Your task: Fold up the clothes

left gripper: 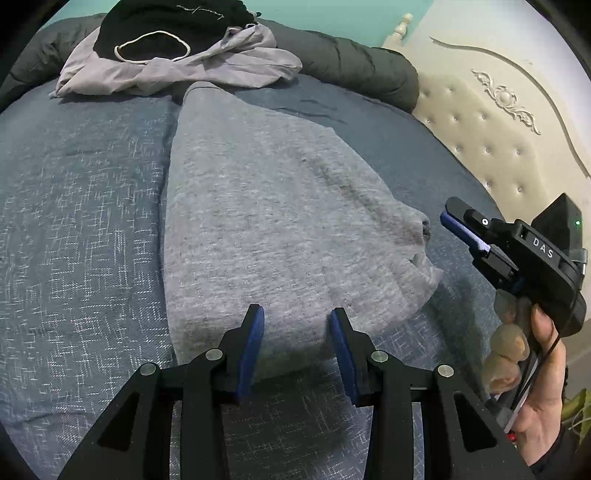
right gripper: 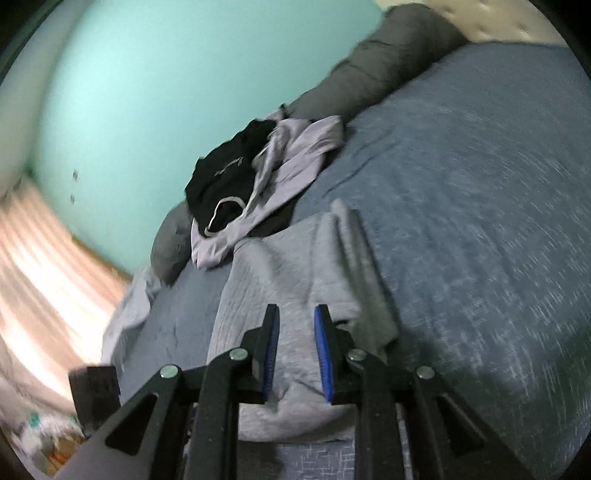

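A grey knit garment [left gripper: 277,221] lies folded in a long strip on the blue bed cover [left gripper: 81,203]. My left gripper [left gripper: 297,317] hovers over its near edge, open, with nothing pinched between the blue pads. To the right a hand [left gripper: 543,387] holds my right gripper [left gripper: 447,210] just off the garment's rumpled right corner. In the right wrist view the right gripper [right gripper: 297,314] stands above the same grey garment [right gripper: 295,266]. Its jaws are parting, with a narrow gap and no cloth gripped.
A pile of a black garment [left gripper: 166,29] on a lavender one [left gripper: 207,70] sits at the bed's far side, against a dark grey rolled duvet [left gripper: 351,59]. A cream tufted headboard [left gripper: 498,129] borders the right. A teal wall [right gripper: 147,92] stands behind.
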Demonstrator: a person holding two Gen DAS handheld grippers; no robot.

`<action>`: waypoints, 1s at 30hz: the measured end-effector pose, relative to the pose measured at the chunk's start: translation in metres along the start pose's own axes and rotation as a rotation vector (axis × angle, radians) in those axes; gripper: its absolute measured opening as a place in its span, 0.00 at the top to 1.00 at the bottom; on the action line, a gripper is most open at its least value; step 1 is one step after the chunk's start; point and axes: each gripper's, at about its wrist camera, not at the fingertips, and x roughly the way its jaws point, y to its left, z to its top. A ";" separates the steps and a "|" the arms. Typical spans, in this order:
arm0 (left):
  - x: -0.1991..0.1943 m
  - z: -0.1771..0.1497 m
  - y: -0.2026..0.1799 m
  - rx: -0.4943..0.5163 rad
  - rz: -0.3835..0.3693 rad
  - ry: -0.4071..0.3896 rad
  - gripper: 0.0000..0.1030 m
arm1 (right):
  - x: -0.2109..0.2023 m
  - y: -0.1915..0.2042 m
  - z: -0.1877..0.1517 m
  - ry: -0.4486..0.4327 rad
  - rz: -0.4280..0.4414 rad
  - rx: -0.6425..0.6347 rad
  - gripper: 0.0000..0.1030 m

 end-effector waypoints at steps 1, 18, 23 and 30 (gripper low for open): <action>0.000 0.001 0.000 0.001 0.000 0.001 0.61 | 0.004 0.002 -0.001 0.020 0.004 -0.013 0.81; -0.020 0.028 0.010 0.024 0.064 -0.040 0.61 | 0.016 -0.044 -0.010 0.095 -0.164 0.118 0.97; -0.010 0.024 0.021 0.020 0.092 -0.011 0.61 | 0.004 -0.018 -0.001 0.032 -0.056 0.024 0.95; -0.003 0.009 0.027 0.004 0.088 -0.006 0.61 | 0.032 -0.026 -0.016 0.180 -0.108 0.020 0.97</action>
